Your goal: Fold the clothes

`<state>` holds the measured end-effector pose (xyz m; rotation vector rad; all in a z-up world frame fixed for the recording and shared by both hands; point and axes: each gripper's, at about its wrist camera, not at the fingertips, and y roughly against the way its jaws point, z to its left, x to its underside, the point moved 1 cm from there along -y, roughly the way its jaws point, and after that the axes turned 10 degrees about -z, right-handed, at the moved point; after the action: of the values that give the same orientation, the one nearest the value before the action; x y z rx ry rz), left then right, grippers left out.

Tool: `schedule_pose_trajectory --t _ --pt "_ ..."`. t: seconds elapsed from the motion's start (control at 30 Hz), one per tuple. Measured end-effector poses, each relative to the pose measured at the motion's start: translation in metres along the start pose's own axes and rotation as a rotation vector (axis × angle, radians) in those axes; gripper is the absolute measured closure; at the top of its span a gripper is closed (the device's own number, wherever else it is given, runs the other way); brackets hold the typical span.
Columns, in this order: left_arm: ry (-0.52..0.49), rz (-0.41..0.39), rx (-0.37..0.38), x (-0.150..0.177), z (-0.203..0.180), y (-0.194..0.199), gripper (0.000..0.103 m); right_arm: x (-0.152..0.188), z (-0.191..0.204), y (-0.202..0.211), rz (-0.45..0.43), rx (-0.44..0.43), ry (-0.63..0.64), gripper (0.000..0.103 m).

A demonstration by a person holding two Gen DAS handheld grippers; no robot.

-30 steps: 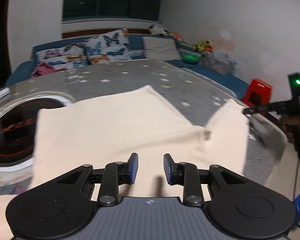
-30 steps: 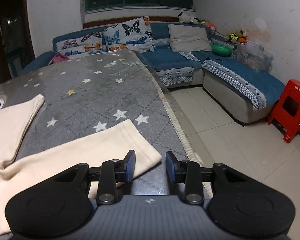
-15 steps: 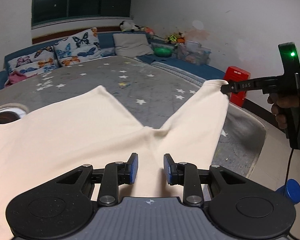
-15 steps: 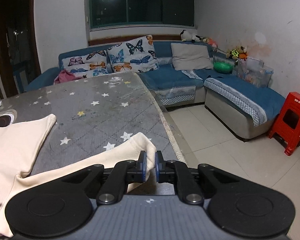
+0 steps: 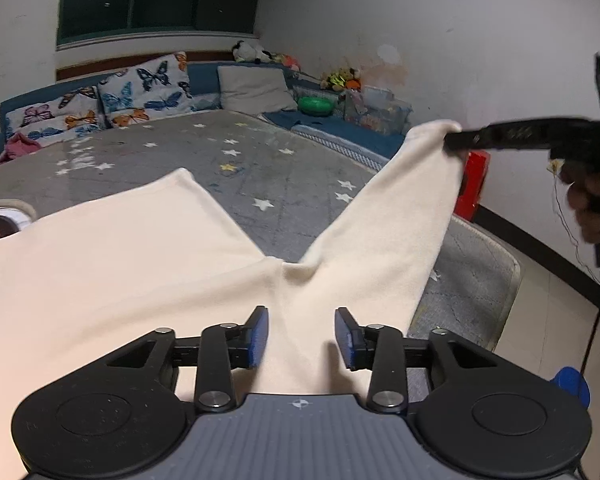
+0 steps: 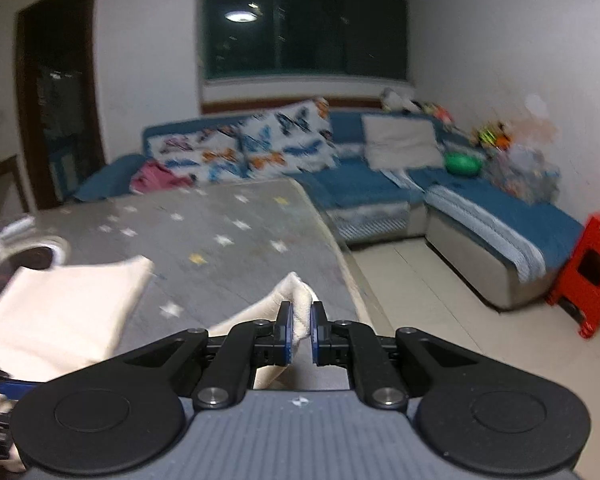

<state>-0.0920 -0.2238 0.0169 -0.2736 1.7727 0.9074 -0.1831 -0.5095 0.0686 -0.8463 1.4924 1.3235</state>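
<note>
Left wrist view: cream trousers [image 5: 140,264] lie on the star-patterned counter [image 5: 260,168]; their right leg end, earlier flat, now hangs raised, pinched by the right tool [image 6: 301,330] near the counter's right edge. Left tool [image 5: 301,336] gapes over the crotch.

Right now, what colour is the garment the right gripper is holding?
Plain cream, no pattern: the garment shows best in the left wrist view, its end clamped by the right gripper.

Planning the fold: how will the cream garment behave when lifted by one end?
Probably floppy: the cream garment sags between the right tongs and the table. Likely light, as one pinch lifts it. Its bunched end may slip.
</note>
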Motion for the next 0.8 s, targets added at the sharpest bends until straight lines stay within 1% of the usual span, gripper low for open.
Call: schedule_pose_trajectory --t 0.1,0.17,0.27,0.33,0.4,0.6,0.7,0.8 --pt "0.017 -0.018 -0.023 0.002 0.011 0.017 0.061 -0.019 0.019 0.015 -0.038 -0.062 0.040 0.095" --pt "0.028 -0.030 -0.047 0.005 0.020 0.031 0.059 -0.030 0.040 0.023 -0.058 -0.120 0.069 0.096" --pt "0.048 -0.050 -0.090 0.010 0.034 0.052 0.059 -0.047 0.070 0.036 -0.088 -0.207 0.112 0.096" --pt "0.067 -0.065 -0.119 0.014 0.045 0.066 0.059 -0.053 0.092 0.040 -0.092 -0.271 0.137 0.096" --pt "0.083 -0.075 -0.153 0.019 0.055 0.078 0.057 -0.057 0.122 0.041 -0.092 -0.348 0.185 0.096" --pt "0.139 -0.096 -0.248 0.034 0.081 0.110 0.056 -0.049 0.196 0.038 -0.064 -0.522 0.276 0.096" --pt "0.164 -0.105 -0.273 0.041 0.088 0.123 0.056 -0.039 0.227 0.034 -0.032 -0.590 0.308 0.096" --pt "0.179 -0.109 -0.291 0.046 0.093 0.131 0.056 -0.029 0.250 0.029 0.008 -0.650 0.321 0.095"
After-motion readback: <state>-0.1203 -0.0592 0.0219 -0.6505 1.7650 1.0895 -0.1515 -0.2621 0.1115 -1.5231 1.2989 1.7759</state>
